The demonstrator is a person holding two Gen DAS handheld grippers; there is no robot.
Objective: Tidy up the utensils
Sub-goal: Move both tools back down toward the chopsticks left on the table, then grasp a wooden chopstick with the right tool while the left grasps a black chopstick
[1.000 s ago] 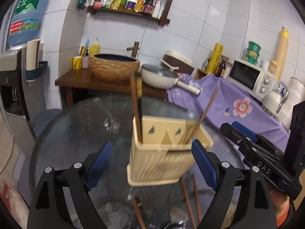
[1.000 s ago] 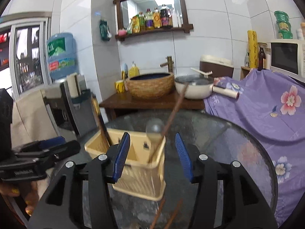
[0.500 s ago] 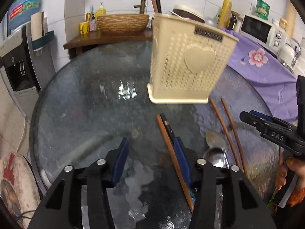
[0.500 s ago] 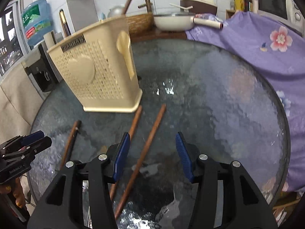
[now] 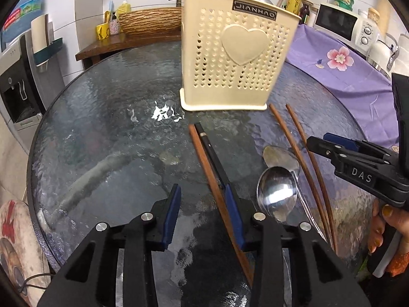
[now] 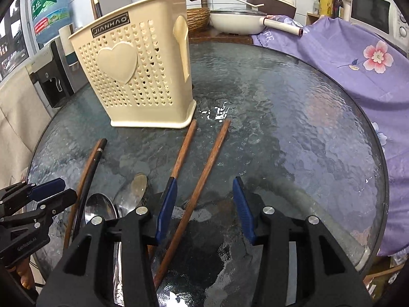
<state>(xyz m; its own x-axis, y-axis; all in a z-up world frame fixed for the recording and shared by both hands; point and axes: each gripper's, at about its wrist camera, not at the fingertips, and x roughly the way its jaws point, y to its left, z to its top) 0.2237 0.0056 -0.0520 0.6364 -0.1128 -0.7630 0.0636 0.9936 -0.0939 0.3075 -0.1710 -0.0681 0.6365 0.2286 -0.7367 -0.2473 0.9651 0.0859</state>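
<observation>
On the round glass table [image 6: 294, 117], before the cream utensil holder [image 5: 235, 58], lie chopsticks [image 6: 202, 179] and spoons [image 5: 277, 194], where the left gripper [image 5: 202, 212], jaws just narrowing, and the right gripper [image 6: 204, 204], closing slightly, both hover unclenched, gripping nothing.

Left tongs [image 5: 202, 211]: pitched steeply downward, low over the surface [image 5: 107, 128]. Jaws have just been closing and stand partly apart; a brown chopstick [image 5: 204, 158] passes along the inner face of one blue pad, contact not determinable. Right tongs [image 6: 204, 204]: likewise angled down, jaws apart and narrowing slightly, another chopstick [image 6: 204, 171] lying between them untouched. A hand [image 5: 386, 227] grips the right handle.
</observation>
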